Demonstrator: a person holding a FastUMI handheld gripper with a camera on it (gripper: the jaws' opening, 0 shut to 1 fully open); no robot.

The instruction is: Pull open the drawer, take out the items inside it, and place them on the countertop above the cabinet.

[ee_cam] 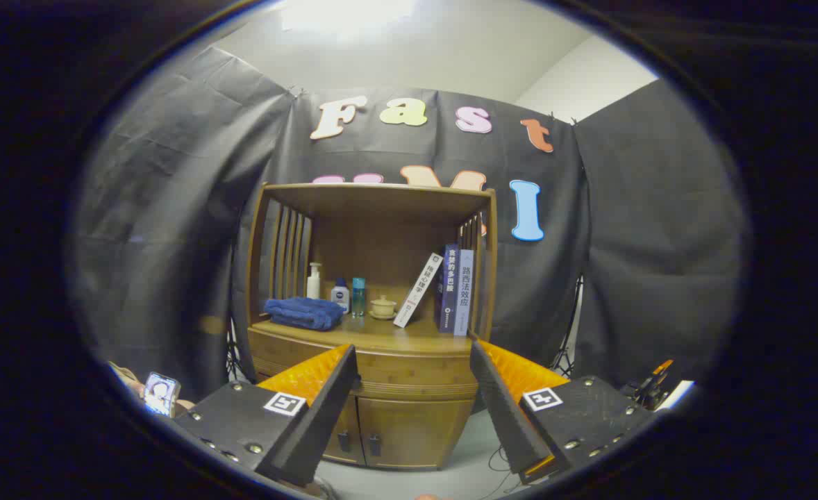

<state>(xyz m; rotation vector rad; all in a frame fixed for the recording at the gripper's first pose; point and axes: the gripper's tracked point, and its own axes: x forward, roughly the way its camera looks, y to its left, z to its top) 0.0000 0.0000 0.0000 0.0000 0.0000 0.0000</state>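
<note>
A wooden cabinet (409, 423) stands some way beyond my fingers. Its drawer (409, 371) is a closed band of wood under the countertop (381, 339), seen in the gap between my fingertips. On the countertop lie a folded blue towel (303, 312), a white pump bottle (314, 281), two small bottles (350, 295), a small lidded cup (383, 306) and three books (451, 290). My gripper (412, 357) is open, with nothing between its fingers, well short of the drawer.
Two lower cabinet doors with dark handles (357, 442) sit under the drawer. A shelf frame with slatted sides (289, 253) roofs the countertop. A person's hand with a phone (160, 393) is off beside the cabinet. Cables lie on the pale floor (496, 458).
</note>
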